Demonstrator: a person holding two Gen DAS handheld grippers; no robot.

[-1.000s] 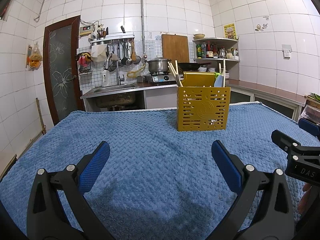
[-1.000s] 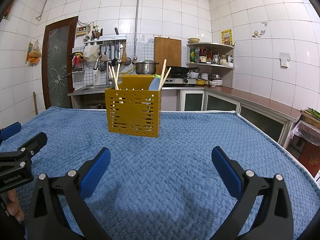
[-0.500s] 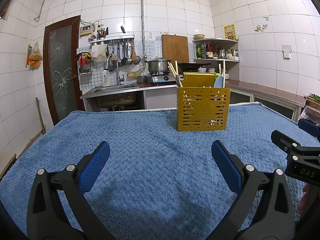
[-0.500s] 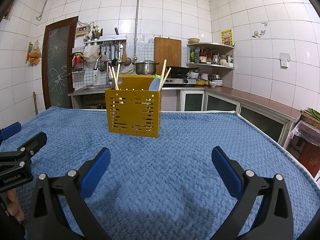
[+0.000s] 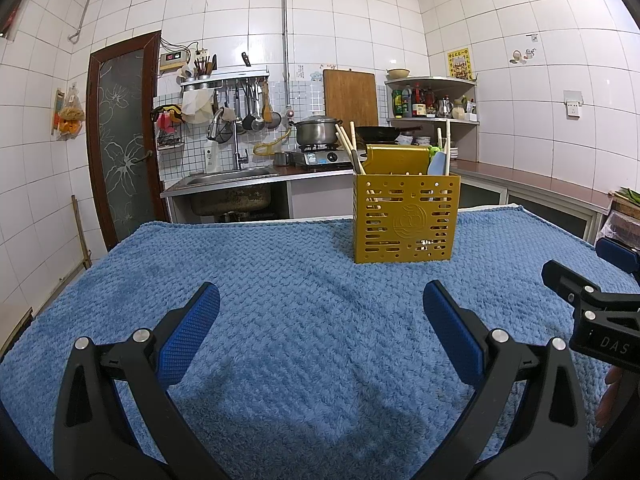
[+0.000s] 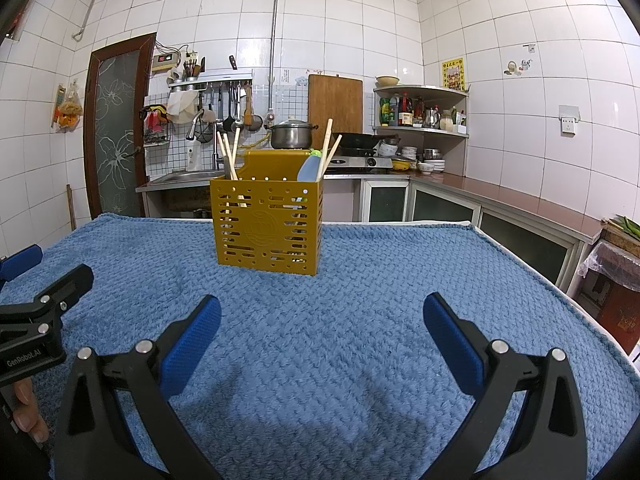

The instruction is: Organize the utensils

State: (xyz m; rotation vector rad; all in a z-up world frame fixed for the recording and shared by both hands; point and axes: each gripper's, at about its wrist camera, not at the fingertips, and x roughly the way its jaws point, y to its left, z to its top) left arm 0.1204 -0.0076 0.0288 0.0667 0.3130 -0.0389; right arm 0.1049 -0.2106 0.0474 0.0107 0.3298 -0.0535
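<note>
With every utensil seemingly inside the perforated mustard-yellow plastic caddy [image 5: 406,218], we judge sorting finished. Our left gripper [image 5: 320,330] and right gripper [image 6: 320,330] gape wide, empty; next, we'd simply withdraw.

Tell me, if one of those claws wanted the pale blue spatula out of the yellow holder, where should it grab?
Probably the blue spatula by its exposed upper part, from above. The perforated walls of the yellow holder hide the rest, and chopsticks lean close beside it, so open fingers should close across its flat faces.
</note>
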